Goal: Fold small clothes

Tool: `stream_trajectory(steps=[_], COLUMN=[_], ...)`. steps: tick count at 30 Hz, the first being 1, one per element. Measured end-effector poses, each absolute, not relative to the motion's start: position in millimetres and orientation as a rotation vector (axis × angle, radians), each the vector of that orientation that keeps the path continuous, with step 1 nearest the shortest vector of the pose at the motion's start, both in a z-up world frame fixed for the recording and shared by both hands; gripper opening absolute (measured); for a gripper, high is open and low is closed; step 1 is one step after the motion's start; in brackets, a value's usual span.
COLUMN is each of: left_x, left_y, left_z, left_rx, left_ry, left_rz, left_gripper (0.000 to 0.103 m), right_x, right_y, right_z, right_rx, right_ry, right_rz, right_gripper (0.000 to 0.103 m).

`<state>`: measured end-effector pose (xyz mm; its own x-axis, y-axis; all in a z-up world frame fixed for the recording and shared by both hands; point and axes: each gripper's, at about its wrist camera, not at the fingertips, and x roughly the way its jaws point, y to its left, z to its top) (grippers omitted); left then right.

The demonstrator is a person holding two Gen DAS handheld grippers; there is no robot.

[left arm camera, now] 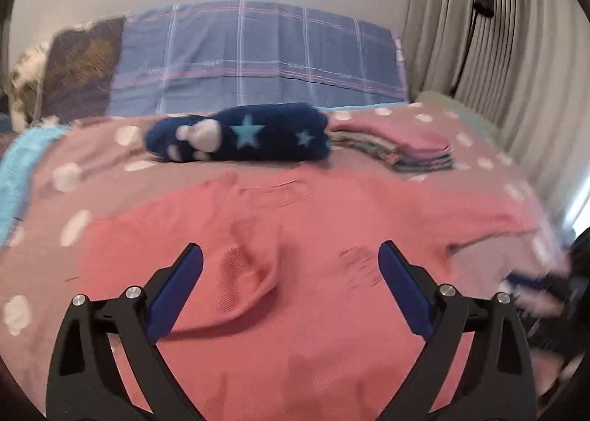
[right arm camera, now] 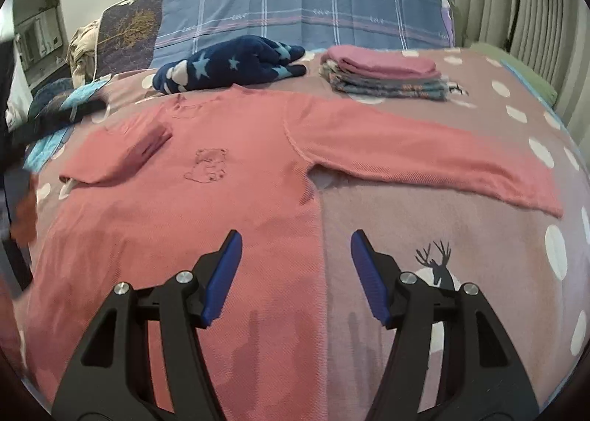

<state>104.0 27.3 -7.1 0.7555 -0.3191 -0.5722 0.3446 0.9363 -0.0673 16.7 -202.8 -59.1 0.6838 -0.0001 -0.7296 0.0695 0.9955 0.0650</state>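
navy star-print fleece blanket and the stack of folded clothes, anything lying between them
Nothing: between the navy star-print fleece blanket and the stack of folded clothes, the right wrist view shows only the pink polka-dot bedspread.

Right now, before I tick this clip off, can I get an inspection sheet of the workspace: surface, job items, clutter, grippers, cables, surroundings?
Surface: bed with a pink polka-dot cover, with a deer print near the right gripper.
Job's things: salmon-pink long-sleeved top spread flat, one sleeve folded in over the chest, the other sleeve lying straight out; stack of folded clothes at the far side.
Clutter: navy star-print fleece bunched beside the stack; plaid pillow behind.
Grippers: left gripper open, nothing between the jaws, over the top; right gripper open, empty, over the top's side edge.
Cables: nothing seen.
Surroundings: plain wall, pleated curtain, dark floor lamp.
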Motion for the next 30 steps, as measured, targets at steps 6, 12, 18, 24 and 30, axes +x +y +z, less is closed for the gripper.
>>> stream_trajectory(steps=[6, 12, 18, 24, 30], left_x=[86.9, 107.8, 142.0, 163.8, 164.6], left_y=[102.5, 166.9, 181.6, 182.8, 177.8], left_z=[-31.7, -67.4, -86.4, -95.6, -101.6], left_rx=[0.051, -0.037, -0.069, -0.107, -0.082], left_ry=[0.649, 0.76, 0.827, 0.868, 0.885], left_rz=[-0.178, -0.002, 0.067, 0.116, 0.127], left_gripper=[0.098, 0.099, 0.099, 0.099, 0.099], right_x=[55.1, 123.5, 194.7, 229.9, 178.0], right_y=[-193.1, -134.1, -68.8, -44.0, -145.6], right_z=[-54.2, -58.9, -68.0, -87.9, -52.5], right_rx=[0.185, 0.253, 0.308, 0.302, 0.544], right_ry=[0.862, 0.946, 1.064, 1.083, 0.838], right_rz=[0.161, 0.413, 0.459, 0.362, 0.349], right_gripper=[0.046, 0.044, 0.066, 0.004, 0.007])
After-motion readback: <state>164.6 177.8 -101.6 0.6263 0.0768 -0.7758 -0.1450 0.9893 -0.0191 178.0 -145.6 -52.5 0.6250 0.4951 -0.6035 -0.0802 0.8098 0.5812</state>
